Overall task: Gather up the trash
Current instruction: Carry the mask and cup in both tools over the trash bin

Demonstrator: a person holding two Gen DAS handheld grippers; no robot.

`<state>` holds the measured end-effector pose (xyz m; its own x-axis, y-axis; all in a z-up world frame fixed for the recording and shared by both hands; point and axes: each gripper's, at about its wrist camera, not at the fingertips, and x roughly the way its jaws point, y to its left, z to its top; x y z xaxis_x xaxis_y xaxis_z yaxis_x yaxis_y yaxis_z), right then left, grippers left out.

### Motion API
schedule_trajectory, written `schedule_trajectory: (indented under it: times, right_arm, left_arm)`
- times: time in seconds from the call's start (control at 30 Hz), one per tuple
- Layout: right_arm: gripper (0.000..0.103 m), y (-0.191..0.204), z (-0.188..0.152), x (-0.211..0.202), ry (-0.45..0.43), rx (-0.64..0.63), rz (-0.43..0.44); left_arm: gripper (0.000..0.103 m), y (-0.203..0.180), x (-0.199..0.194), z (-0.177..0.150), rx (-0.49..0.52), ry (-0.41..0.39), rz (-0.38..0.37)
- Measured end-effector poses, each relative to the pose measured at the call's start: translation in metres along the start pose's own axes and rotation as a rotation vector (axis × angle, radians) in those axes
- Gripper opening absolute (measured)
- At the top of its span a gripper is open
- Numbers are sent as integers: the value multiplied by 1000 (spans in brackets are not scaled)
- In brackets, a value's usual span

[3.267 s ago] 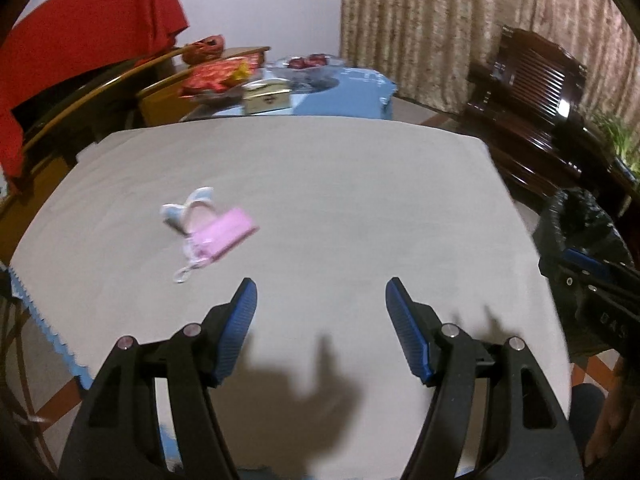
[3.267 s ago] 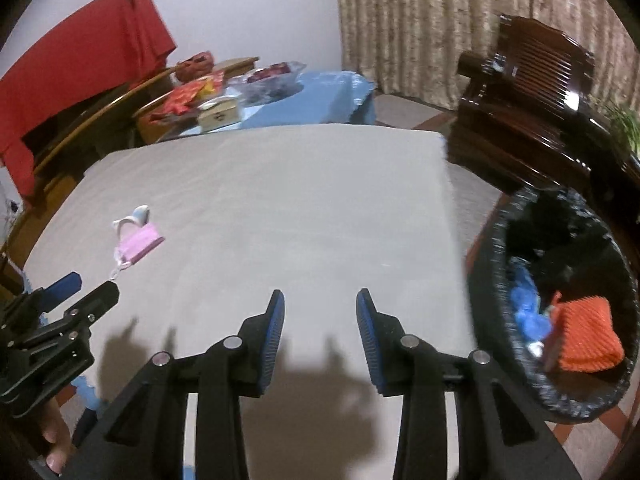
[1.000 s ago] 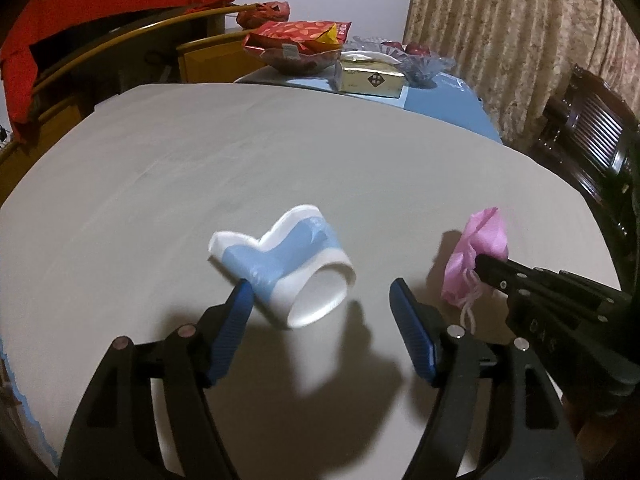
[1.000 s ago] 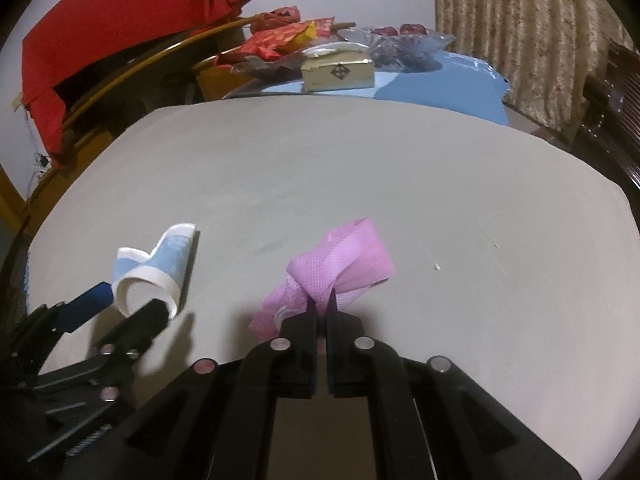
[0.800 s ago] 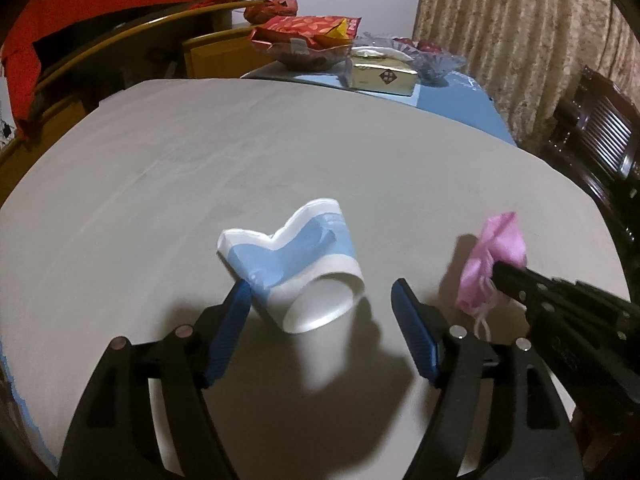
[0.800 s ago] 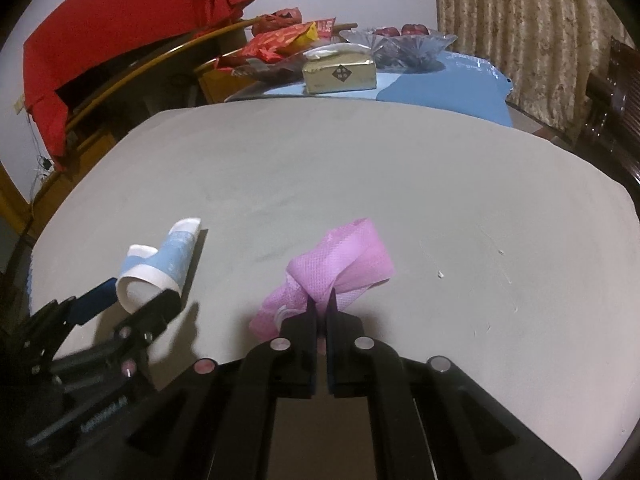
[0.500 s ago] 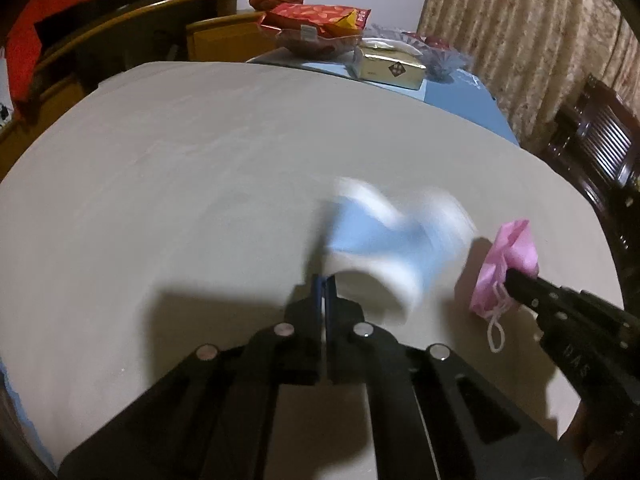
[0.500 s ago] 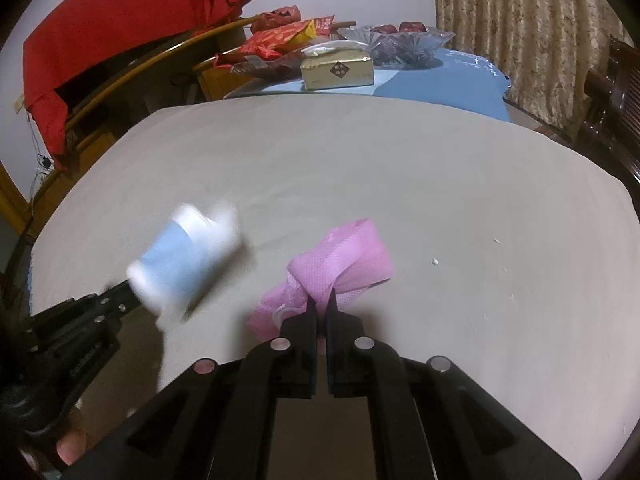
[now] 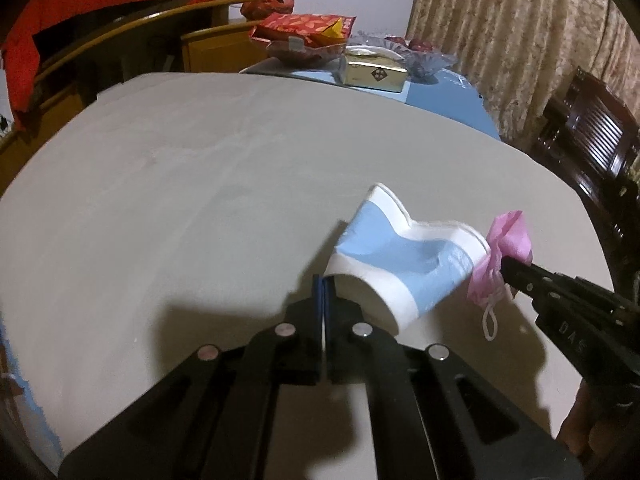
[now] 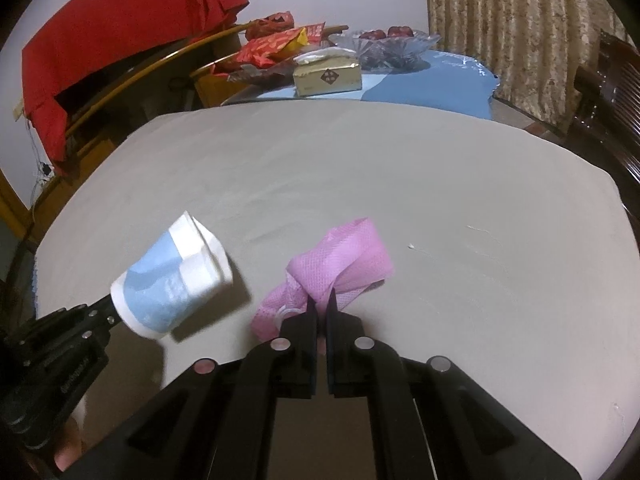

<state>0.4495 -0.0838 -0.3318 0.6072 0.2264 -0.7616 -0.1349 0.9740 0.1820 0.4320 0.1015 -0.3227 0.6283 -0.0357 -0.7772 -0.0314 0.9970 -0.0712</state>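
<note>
- Left wrist view: the left gripper has its fingers pressed together on the rim of a crushed paper cup, held lifted over the grey table; the pinched edge itself is hidden between the pads.
- From the same view the right gripper enters at the right edge, its body cut off by the frame; it is clamped on a pink face mask, whose white ear loop dangles below.
- In the right wrist view the right gripper shows only a thin slit between its fingers, the mask bunched in it; the mask's lower folds are hidden behind the fingers.
- There the left gripper is mostly dark and hard to read at the lower left, with the cup sticking out of it, just beside the mask.
- Whether cup and mask touch cannot be told.
- Beyond the table: a gold box, red snack bags, a glass bowl on blue cloth, a red cloth, patterned curtains, a dark wooden chair.
- The cup is white with a blue band, dented and creased; the mask looks like thin, finely dimpled fabric.
</note>
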Motion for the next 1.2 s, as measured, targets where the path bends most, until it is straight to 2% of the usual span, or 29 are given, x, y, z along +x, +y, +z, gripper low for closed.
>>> schedule_trajectory:
  times: [0.33, 0.77, 1.2]
  right_arm:
    - [3, -17, -19, -62, -22, 26, -11]
    - [3, -52, -43, -161, -86, 69, -55]
    - [3, -89, -62, -238, -157, 95, -109]
  left_arm:
    - [0, -21, -45, -8, -1, -8, -4]
    - [0, -80, -122, -30, 49, -36, -50]
    - [0, -144, -181, -47, 100, -70, -110]
